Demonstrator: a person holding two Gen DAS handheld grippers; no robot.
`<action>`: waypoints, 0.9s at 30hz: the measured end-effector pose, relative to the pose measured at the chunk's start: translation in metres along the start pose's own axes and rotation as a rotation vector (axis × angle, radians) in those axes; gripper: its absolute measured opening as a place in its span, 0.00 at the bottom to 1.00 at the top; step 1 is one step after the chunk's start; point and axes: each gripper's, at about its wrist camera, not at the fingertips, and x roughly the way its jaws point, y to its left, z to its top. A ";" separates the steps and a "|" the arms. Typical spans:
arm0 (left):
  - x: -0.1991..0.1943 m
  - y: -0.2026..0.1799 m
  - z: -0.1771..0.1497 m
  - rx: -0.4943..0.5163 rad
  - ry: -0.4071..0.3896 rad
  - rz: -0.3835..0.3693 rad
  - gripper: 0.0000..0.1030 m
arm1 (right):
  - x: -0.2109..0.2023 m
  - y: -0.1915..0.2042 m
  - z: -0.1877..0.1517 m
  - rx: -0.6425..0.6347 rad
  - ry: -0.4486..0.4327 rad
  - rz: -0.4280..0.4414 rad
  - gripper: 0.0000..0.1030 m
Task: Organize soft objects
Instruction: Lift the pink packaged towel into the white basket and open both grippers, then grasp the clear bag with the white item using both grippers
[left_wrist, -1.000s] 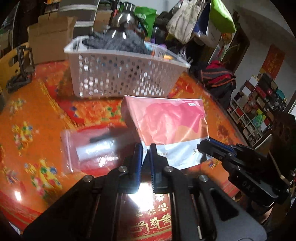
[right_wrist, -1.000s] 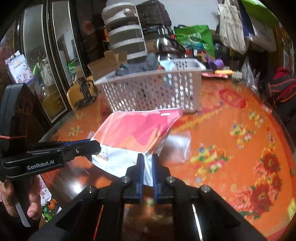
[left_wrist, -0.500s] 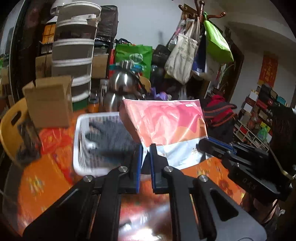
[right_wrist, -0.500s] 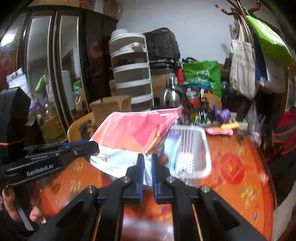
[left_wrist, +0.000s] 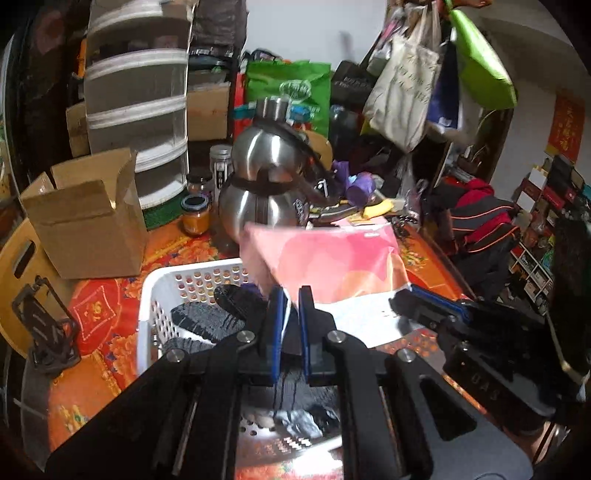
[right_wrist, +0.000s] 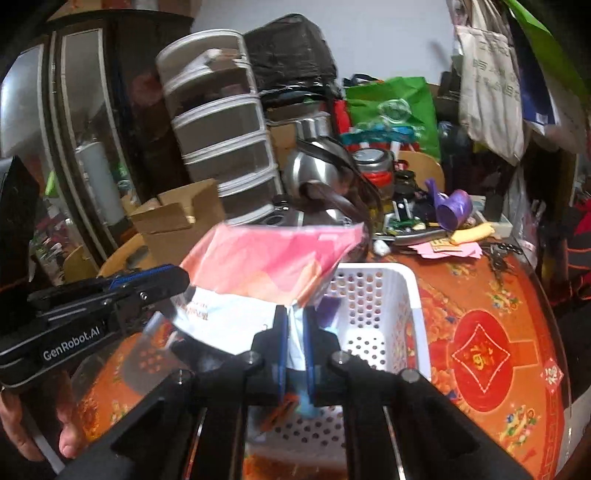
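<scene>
Both tongs, left (left_wrist: 291, 295) and right (right_wrist: 294, 314), pinch the pink packet (left_wrist: 332, 266) above the basket (right_wrist: 413, 306) (gloves (left_wrist: 207, 317) visible leftward only).

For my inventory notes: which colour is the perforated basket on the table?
White basket, seen best in the right wrist view.

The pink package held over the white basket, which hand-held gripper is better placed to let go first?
Probably the left hand-held gripper: its corner of the pink package already hangs above the white basket, while the right hand-held gripper holds the edge nearer the rim.
</scene>
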 end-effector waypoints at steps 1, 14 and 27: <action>0.008 0.002 -0.001 -0.009 0.008 0.009 0.08 | 0.002 -0.002 0.001 0.000 -0.011 -0.009 0.07; 0.025 0.031 -0.020 -0.077 0.011 0.077 0.86 | 0.018 -0.035 -0.007 0.076 0.049 -0.097 0.71; -0.085 0.048 -0.151 -0.068 0.104 0.066 0.88 | -0.082 -0.020 -0.109 0.105 0.039 0.004 0.86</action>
